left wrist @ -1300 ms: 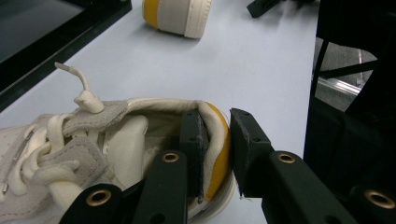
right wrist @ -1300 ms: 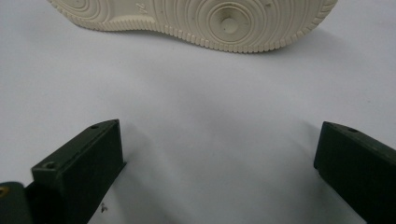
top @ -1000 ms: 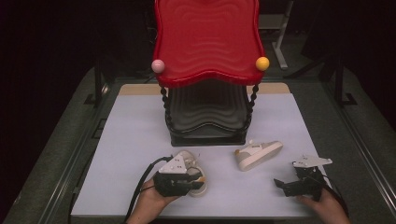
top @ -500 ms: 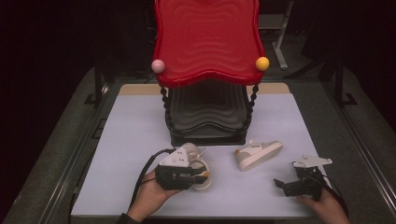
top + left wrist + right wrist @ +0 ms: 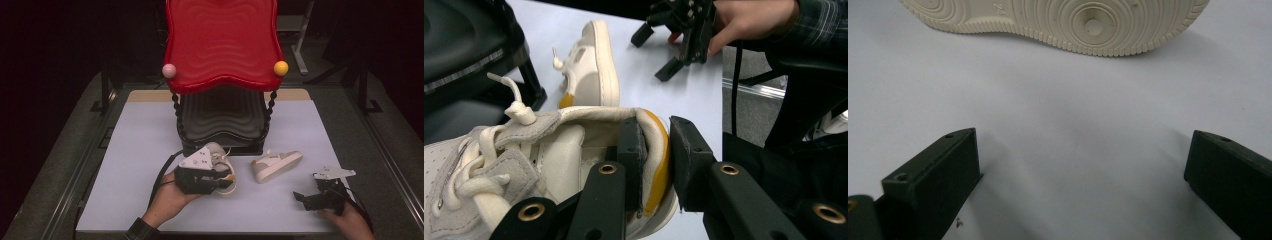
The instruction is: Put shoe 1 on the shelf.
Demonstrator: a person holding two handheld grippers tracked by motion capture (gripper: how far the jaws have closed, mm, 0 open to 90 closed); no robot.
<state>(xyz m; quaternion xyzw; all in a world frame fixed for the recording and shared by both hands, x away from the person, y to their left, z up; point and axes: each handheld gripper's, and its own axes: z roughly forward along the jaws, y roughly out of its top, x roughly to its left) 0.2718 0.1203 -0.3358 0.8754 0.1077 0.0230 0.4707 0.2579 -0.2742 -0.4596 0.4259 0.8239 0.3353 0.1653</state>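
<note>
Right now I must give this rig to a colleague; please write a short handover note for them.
Left tongs: shut on the heel collar of the held shoe, one jaw inside and one outside, in front of the rack.
Right tongs: open, holding nothing, low over the white table.
Second shoe: on its side on the table, sole toward the right tongs.
Done: one shoe gripped.
Left: probably both shoes go on the rack; neither is there yet.

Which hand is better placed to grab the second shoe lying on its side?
Right. The right tool sits open on the mat, facing the sole of the tipped shoe. The left tool is shut on the other shoe's heel.
</note>
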